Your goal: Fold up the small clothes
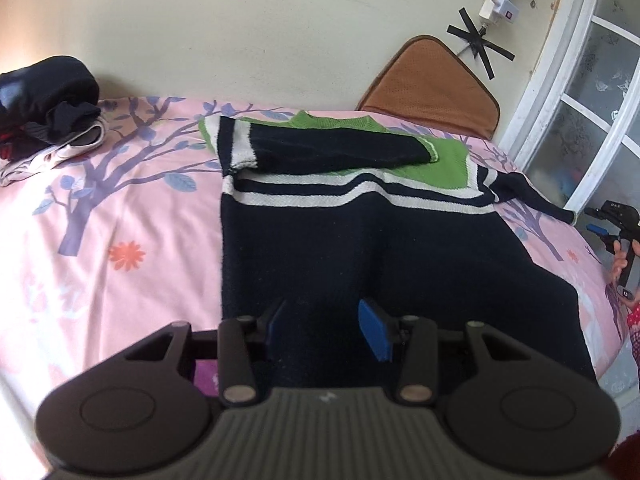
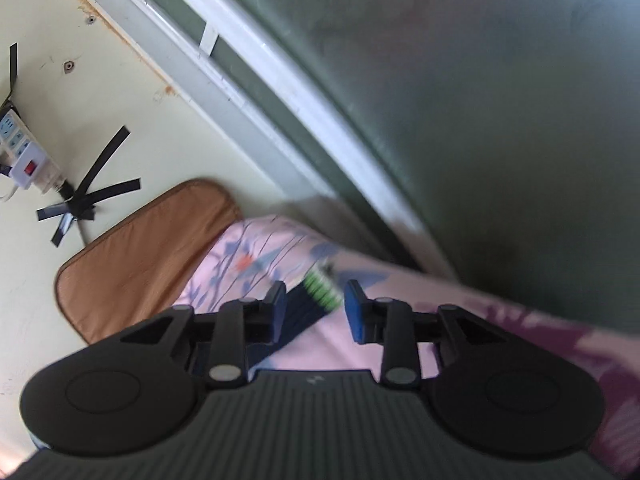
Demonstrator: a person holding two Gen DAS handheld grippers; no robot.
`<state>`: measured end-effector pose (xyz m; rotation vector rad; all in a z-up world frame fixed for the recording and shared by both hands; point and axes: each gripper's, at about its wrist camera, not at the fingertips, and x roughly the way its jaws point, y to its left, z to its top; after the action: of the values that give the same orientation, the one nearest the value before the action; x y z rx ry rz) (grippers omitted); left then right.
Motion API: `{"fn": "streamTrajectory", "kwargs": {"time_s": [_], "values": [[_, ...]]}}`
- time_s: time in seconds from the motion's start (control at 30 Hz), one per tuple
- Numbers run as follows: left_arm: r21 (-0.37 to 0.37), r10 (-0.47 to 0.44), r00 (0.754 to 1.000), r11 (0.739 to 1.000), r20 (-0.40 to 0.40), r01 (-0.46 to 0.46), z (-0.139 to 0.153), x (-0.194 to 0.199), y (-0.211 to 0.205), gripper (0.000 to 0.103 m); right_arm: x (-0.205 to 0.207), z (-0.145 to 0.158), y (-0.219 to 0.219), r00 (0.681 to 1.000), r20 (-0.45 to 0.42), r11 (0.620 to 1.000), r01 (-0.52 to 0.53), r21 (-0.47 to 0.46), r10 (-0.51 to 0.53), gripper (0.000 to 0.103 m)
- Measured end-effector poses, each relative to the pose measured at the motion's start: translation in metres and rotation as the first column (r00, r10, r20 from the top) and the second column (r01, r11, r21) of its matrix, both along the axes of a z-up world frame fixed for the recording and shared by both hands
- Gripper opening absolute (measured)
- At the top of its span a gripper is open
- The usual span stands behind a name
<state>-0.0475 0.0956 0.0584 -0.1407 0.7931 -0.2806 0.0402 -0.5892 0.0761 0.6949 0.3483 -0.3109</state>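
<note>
- A small navy sweater [image 1: 360, 248] with white stripes and a green yoke lies flat on the pink floral bedsheet [image 1: 120, 208], its hem near the camera and its collar toward the far wall.
- The left sleeve [image 1: 320, 148] is already folded across the chest; the right sleeve [image 1: 532, 196] trails out toward the right edge of the bed, its green cuff [image 2: 322, 286] at the tip.
- The right gripper [image 2: 314, 308] hovers with jaws apart on either side of that cuff, gripping nothing; the view is blurred, so contact cannot be judged.
- The left gripper [image 1: 320, 328] waits over the near hem, jaws spread and empty.
- Judged step: the second sleeve fold, about midway through the job. The next move calls for closing on the cuff and carrying it left across the chest.
- A brown cushion [image 1: 432, 84] leans on the far wall; a pile of dark clothes [image 1: 44, 100] sits far left.
</note>
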Motion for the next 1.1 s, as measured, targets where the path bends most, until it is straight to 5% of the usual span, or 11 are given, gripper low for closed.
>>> {"fn": "streamTrajectory", "kwargs": {"time_s": [0.17, 0.2, 0.23, 0.3, 0.47, 0.7, 0.83, 0.97, 1.1], "values": [[-0.004, -0.007, 1.0, 1.0, -0.026, 0.007, -0.005, 0.013, -0.008, 0.04, 0.035, -0.003, 0.002, 0.996, -0.066, 0.994, -0.066, -0.091, 0.061, 0.049], [-0.001, -0.008, 1.0, 1.0, -0.028, 0.008, -0.006, 0.015, -0.009, 0.04, 0.042, -0.005, 0.005, 0.992, -0.08, 0.989, -0.104, -0.105, 0.096, 0.044], [0.005, -0.008, 1.0, 1.0, -0.027, 0.008, -0.006, 0.016, -0.01, 0.04, 0.051, -0.005, 0.009, 0.984, -0.11, 0.981, -0.151, -0.125, 0.137, 0.015], [0.016, -0.006, 1.0, 1.0, -0.02, 0.006, -0.004, 0.017, -0.009, 0.04, 0.057, 0.004, 0.019, 0.975, -0.159, 0.965, -0.181, -0.188, 0.152, 0.011], [-0.003, 0.009, 1.0, 1.0, -0.013, -0.009, -0.003, 0.025, 0.003, 0.04, -0.006, 0.085, 0.006, 0.984, 0.177, 0.977, 0.004, -0.214, 0.034, 0.008], [-0.079, 0.024, 1.0, 0.997, 0.018, -0.022, -0.007, 0.026, 0.019, 0.04, 0.002, 0.148, 0.086, 0.941, 0.156, 0.917, -0.238, -0.319, 0.299, 0.005], [-0.117, 0.045, 0.998, 0.992, 0.047, -0.039, -0.007, 0.015, 0.034, 0.04, 0.035, 0.157, 0.171, 0.868, 0.111, 0.829, -0.414, -0.376, 0.483, 0.005], [-0.162, 0.097, 0.993, 0.983, 0.071, -0.084, -0.008, 0.001, 0.058, 0.042, 0.077, 0.16, 0.279, 0.747, 0.044, 0.691, -0.589, -0.419, 0.663, 0.005], [-0.189, 0.163, 0.984, 0.971, 0.073, -0.147, -0.01, -0.01, 0.081, 0.042, 0.115, 0.143, 0.395, 0.59, -0.047, 0.516, -0.74, -0.432, 0.806, 0.006]]}}
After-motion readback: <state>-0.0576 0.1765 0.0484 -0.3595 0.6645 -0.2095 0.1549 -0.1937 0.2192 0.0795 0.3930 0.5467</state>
